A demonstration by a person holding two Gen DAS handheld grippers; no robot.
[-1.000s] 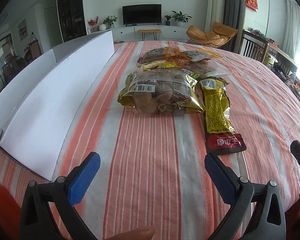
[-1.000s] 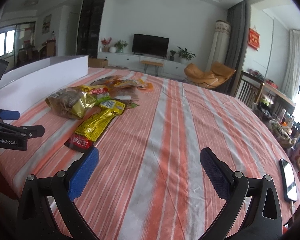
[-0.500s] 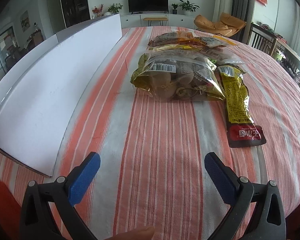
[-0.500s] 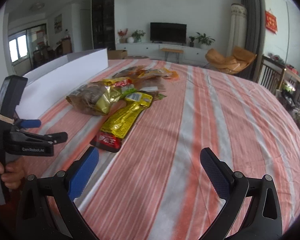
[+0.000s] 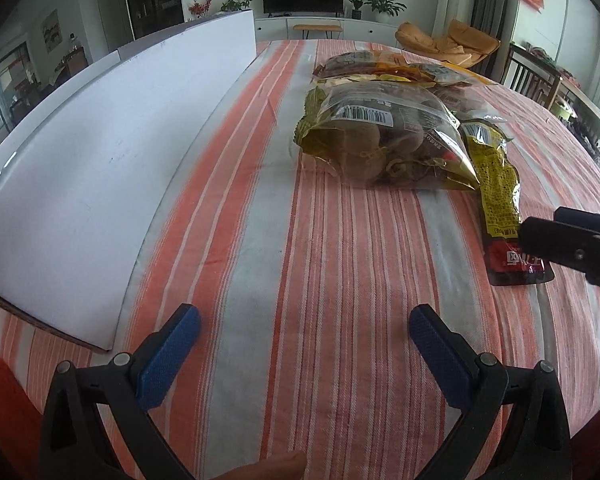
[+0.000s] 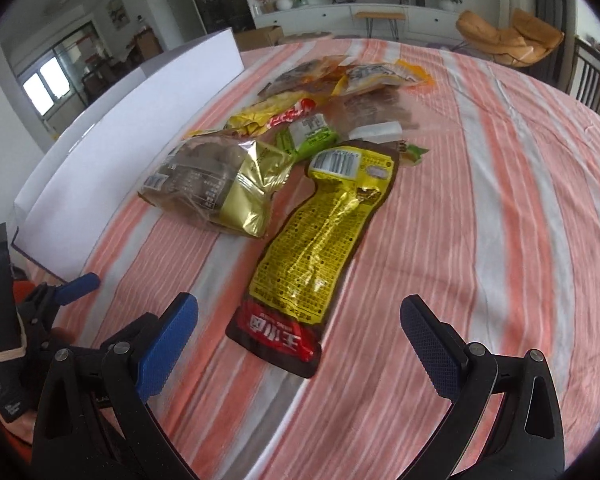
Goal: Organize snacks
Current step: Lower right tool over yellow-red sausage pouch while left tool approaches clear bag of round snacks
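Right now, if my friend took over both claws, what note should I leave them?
Left claw: open, empty, low over the striped tablecloth.
Right claw: open, empty, lined up with the red end of the long yellow packet.
The clear-and-gold bag lies just left of that packet; more snacks are heaped behind them.
The white box stands along the left side of the table; its inside is hidden from view.
Done: nothing picked up yet.
Left: every snack in view, probably the yellow packet first.

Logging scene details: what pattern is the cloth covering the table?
The tablecloth is striped in orange-pink, white and grey, clearest in the right wrist view.
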